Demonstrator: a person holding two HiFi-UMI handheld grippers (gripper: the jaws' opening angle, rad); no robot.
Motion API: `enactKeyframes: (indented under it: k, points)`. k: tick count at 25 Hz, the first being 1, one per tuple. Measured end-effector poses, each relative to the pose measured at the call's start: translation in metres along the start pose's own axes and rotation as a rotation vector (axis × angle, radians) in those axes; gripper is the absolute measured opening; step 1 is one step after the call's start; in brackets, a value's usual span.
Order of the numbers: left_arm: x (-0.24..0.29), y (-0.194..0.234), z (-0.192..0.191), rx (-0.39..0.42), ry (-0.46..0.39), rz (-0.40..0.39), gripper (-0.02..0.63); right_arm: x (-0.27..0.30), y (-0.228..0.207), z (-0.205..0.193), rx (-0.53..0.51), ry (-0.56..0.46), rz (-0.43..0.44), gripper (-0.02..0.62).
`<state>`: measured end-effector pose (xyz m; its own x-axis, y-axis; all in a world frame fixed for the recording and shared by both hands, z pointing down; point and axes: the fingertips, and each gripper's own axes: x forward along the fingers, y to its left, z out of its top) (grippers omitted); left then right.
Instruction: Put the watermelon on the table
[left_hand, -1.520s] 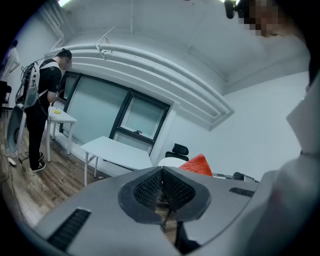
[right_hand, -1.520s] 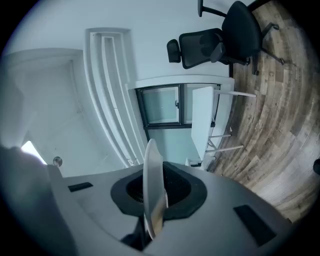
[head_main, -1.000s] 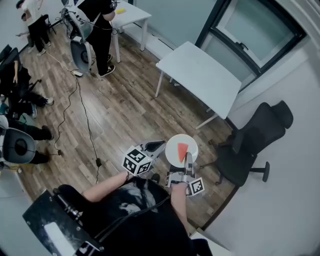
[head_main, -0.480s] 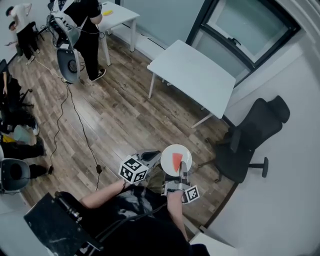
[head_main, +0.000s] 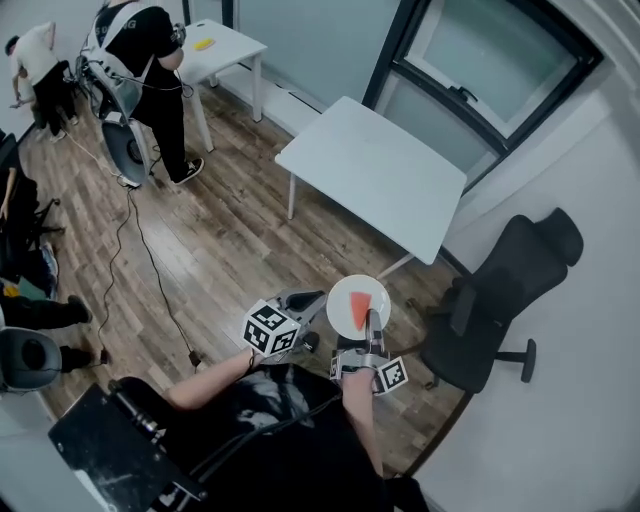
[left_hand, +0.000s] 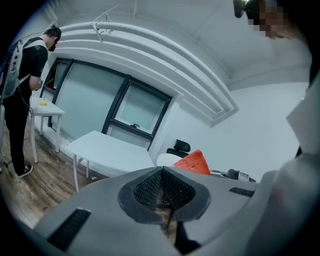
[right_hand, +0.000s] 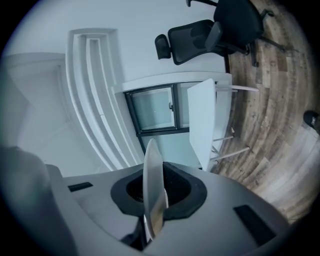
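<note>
A red wedge of watermelon (head_main: 361, 309) lies on a round white plate (head_main: 340, 298). My right gripper (head_main: 372, 323) is shut on the plate's near rim and holds it out over the wooden floor, short of the white table (head_main: 375, 175). In the right gripper view the plate (right_hand: 152, 185) shows edge-on between the jaws of the right gripper (right_hand: 155, 202). My left gripper (head_main: 314, 298) hangs just left of the plate, shut with nothing in it. The left gripper view shows its closed jaws (left_hand: 163, 175), with the watermelon (left_hand: 194, 162) and the table (left_hand: 107, 152) beyond.
A black office chair (head_main: 500, 300) stands right of the table by the wall. A person (head_main: 140, 50) works at a second small white table (head_main: 215, 45) at the far left. Cables (head_main: 150, 260) trail over the floor on the left.
Both grippers and the plate have moved forward toward the white table, which now lies closer in the head view. The grip on the plate is unchanged.
</note>
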<state>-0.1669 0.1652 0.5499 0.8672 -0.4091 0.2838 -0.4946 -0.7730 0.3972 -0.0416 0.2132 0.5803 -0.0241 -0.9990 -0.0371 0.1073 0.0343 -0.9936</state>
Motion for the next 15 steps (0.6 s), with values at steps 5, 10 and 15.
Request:
enactKeyframes:
  k: [5, 10, 15]
  points:
    - [0.063, 0.009, 0.039, 0.005, -0.033, 0.019, 0.005, 0.048, 0.014, 0.064, 0.001, -0.021, 0.04, 0.028]
    - [0.116, 0.013, 0.039, -0.021, 0.021, 0.014, 0.005, 0.073, -0.002, 0.095, 0.034, -0.013, -0.01, 0.028]
    - [0.157, 0.024, 0.046, -0.021, 0.07, -0.001, 0.006, 0.088, -0.019, 0.118, 0.079, -0.043, -0.044, 0.028]
